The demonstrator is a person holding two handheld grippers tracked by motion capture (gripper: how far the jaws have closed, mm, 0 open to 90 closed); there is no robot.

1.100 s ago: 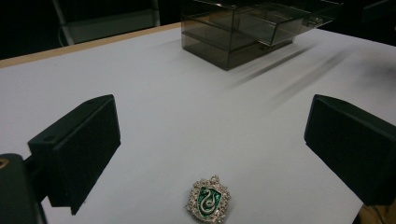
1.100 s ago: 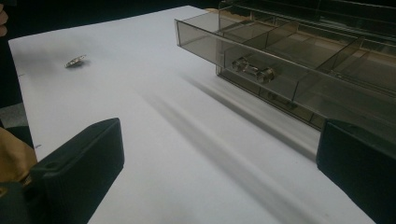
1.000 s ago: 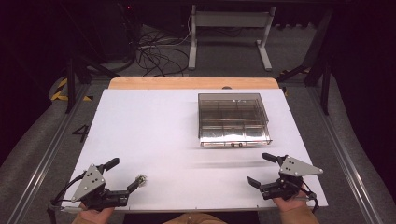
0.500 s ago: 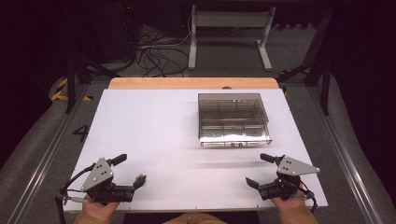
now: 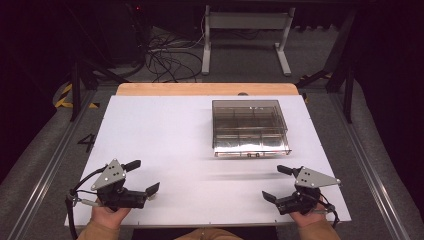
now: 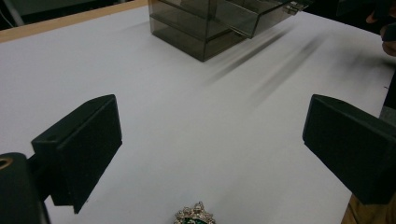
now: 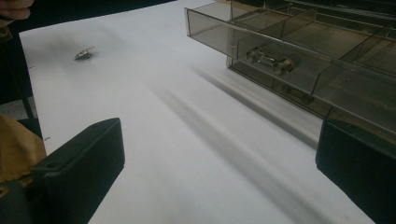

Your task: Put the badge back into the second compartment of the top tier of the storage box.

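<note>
A brooch [image 6: 194, 216] lies on the white counter [image 5: 175, 130] between the left tongs' [image 5: 142, 179] spread jaws, grasp apparently next; right tongs [image 5: 277, 184] wait open.

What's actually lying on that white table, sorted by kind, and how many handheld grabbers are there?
Smoky clear drawer boxes: 1, the drawer box at the far right, its top drawer pulled slightly out.
Jewelled brooches: 1, the brooch between the left gripper's open fingers.
Handheld grippers: 2, counting the right gripper, also open.
Total: 4
</note>
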